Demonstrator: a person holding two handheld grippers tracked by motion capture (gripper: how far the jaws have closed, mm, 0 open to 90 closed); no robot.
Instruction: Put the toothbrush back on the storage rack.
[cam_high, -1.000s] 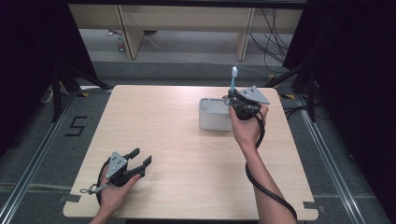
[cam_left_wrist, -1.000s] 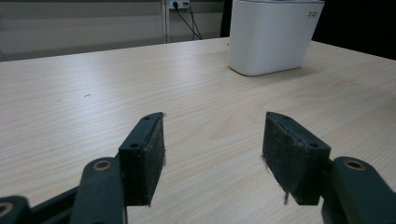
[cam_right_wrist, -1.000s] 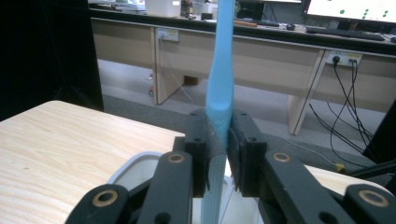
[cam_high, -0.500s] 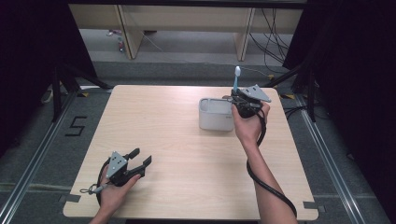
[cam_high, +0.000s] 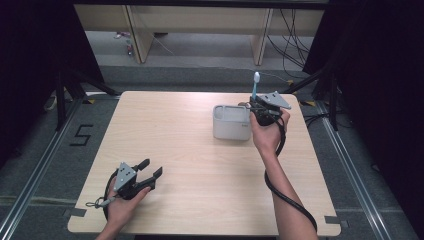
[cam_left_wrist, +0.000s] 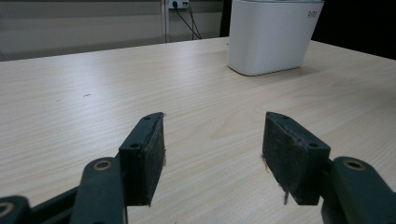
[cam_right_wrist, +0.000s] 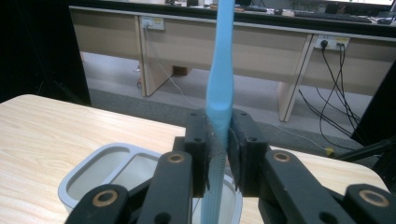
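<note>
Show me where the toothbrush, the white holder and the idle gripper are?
toothbrush (cam_right_wrist: 219, 88), right gripper view, on its blue handle above the jaws.
holder (cam_high: 231, 128), high view, on its front wall.
left gripper (cam_left_wrist: 212, 156), left gripper view, midway between its open fingertips.

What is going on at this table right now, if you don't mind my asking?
A person is working with a handheld gripper in each hand. The right gripper is shut on a light blue toothbrush, holding it upright over the white compartmented holder near the far side of the wooden table. The toothbrush's lower end is at the holder's opening. The left gripper rests open on the table's near left part, holding nothing.
</note>
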